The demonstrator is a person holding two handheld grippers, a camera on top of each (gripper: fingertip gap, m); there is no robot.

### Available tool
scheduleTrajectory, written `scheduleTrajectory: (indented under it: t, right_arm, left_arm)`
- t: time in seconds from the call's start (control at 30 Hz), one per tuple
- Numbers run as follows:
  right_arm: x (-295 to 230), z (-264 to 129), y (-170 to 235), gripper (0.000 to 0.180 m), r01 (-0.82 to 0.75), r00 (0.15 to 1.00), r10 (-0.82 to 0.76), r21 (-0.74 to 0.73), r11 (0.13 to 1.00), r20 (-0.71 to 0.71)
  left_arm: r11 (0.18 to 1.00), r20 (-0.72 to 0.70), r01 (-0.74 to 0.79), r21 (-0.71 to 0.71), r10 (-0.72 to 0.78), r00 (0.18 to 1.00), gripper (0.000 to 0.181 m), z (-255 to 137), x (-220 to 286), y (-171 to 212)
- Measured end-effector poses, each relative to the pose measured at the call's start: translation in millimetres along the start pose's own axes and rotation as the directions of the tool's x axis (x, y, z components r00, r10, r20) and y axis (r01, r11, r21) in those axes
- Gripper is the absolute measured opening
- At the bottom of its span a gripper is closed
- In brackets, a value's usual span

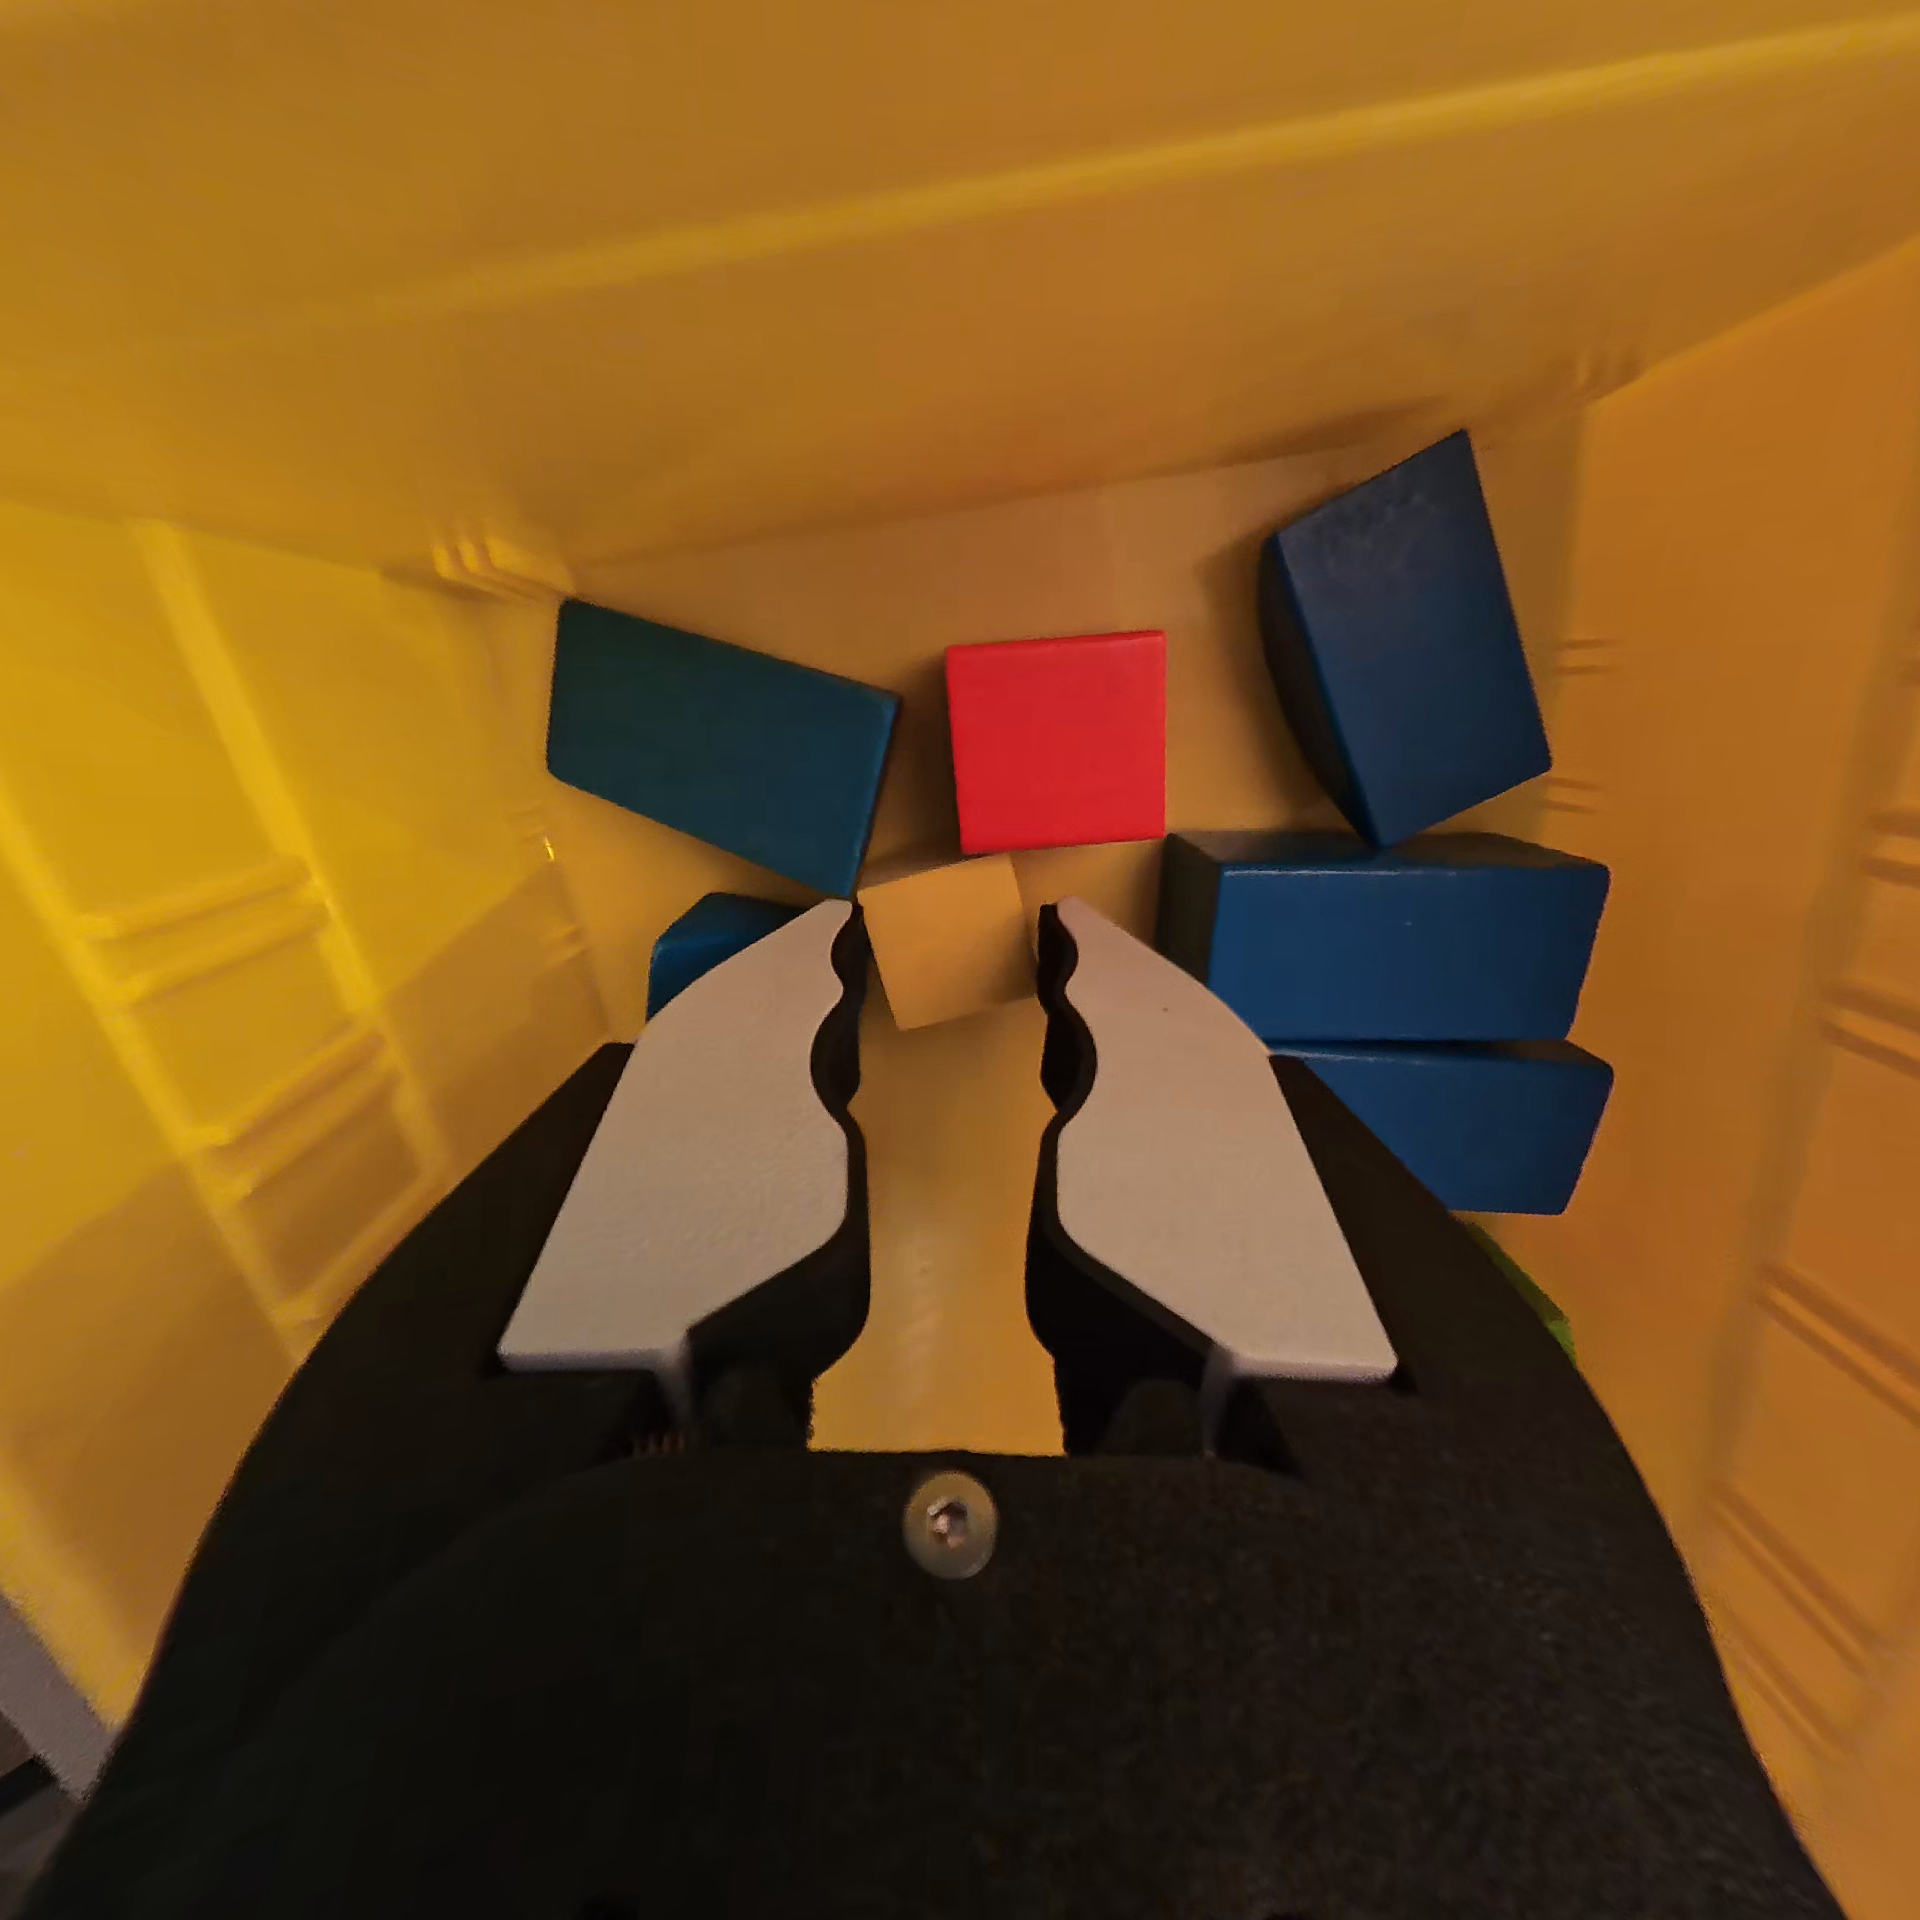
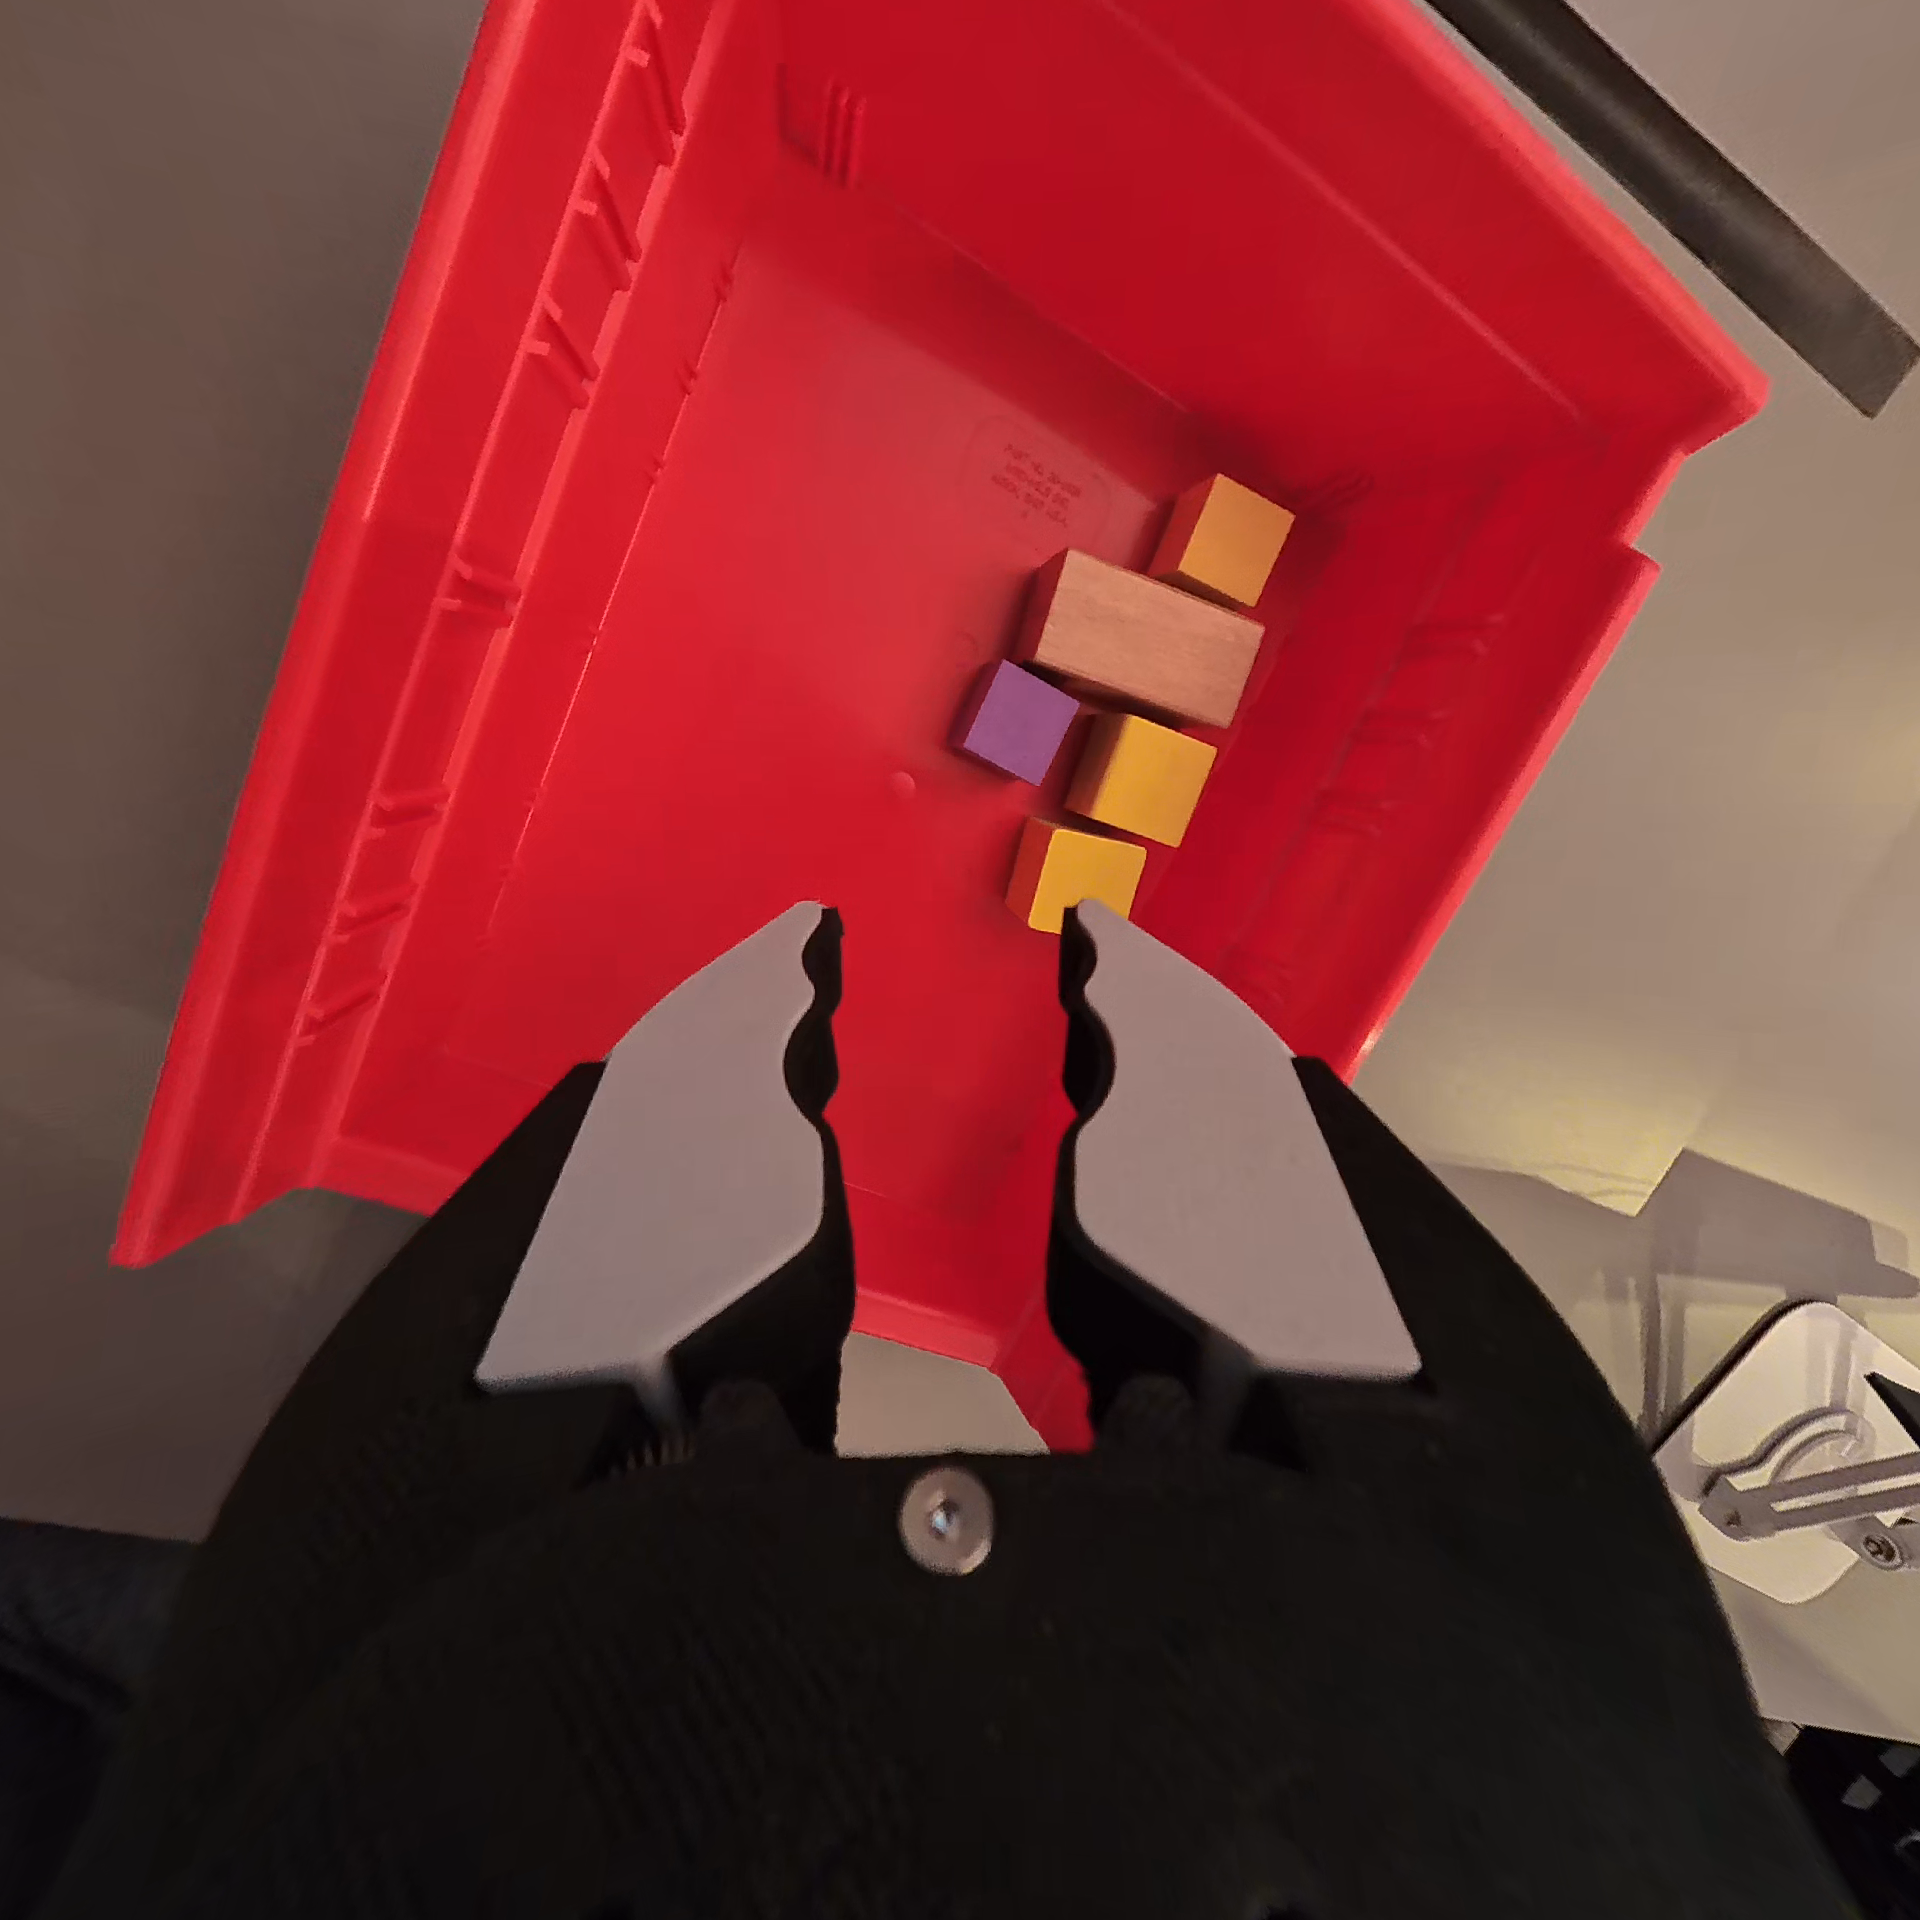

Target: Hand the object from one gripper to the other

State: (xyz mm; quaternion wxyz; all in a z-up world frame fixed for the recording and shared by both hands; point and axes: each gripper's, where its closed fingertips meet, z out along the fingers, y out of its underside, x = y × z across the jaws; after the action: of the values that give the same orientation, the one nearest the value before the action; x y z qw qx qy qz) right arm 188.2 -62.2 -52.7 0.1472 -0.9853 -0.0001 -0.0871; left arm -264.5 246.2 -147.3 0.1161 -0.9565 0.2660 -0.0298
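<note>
In the left wrist view my left gripper [image 1: 948,914] reaches into a yellow bin [image 1: 727,312]. It is open, with its fingertips on either side of a small yellow cube [image 1: 945,961] that lies on the bin floor. I cannot tell whether the pads touch it. A red cube [image 1: 1055,738] lies just beyond. In the right wrist view my right gripper [image 2: 951,914] is open and empty, above a red bin [image 2: 727,623]. Its right fingertip overlaps a yellow cube [image 2: 1081,878] in the picture.
The yellow bin also holds a teal block [image 1: 717,743], a tilted blue block [image 1: 1403,644], two stacked blue blocks [image 1: 1392,940] and a small blue one [image 1: 707,940]. The red bin holds orange [image 2: 1231,540], wooden [image 2: 1143,639], purple [image 2: 1016,722] and yellow [image 2: 1138,779] blocks. A white device [image 2: 1808,1475] sits at right.
</note>
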Motion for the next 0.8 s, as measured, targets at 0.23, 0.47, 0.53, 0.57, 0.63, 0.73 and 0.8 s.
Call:
scheduleTrajectory:
  t: [0.23,0.47,0.53,0.57,0.63,0.73,0.8]
  right_arm:
    - [2.4,-8.5,-5.4,0.041,-0.005,1.0,0.006,0.039,0.999,-0.025]
    - [-28.8,-59.9,-57.2,0.039,0.088,0.996,-0.091,0.37,0.925,-0.008]
    - [-54.5,-87.1,-88.0,0.04,0.187,0.979,-0.201,0.55,0.814,-0.036]
    - [-71.3,-104.1,-105.2,0.043,0.263,0.958,-0.272,0.651,0.712,-0.09]
    - [-119.0,-136.4,-126.3,0.048,0.378,0.892,-0.412,0.806,0.454,-0.186]
    - [-194.6,-170.8,-129.2,0.054,0.405,0.784,-0.551,0.909,0.105,-0.286]
    - [-225.9,-182.4,-126.0,0.054,0.411,0.746,-0.556,0.91,-0.049,-0.367]
  left_arm:
    - [0.996,0.026,-0.056,0.068,0.054,0.998,0.03,-35.9,-2.7,-3.3]
    - [0.841,-0.283,-0.092,0.533,0.28,0.917,0.03,-172.5,69.3,-20.1]
    - [0.76,-0.444,-0.061,0.647,0.441,0.78,0.03,-217.8,115.7,-10.8]
    - [0.733,-0.506,-0.051,0.678,0.516,0.691,0.03,-236.4,137.7,-2.2]
    - [0.704,-0.586,-0.05,0.709,0.626,0.514,0.029,-262.2,174.8,16.9]
    - [0.702,-0.664,-0.025,0.712,0.684,0.303,0.029,-284.3,214.2,36.7]
    - [0.721,-0.706,-0.004,0.693,0.68,0.197,0.029,-292.4,232.4,44.7]
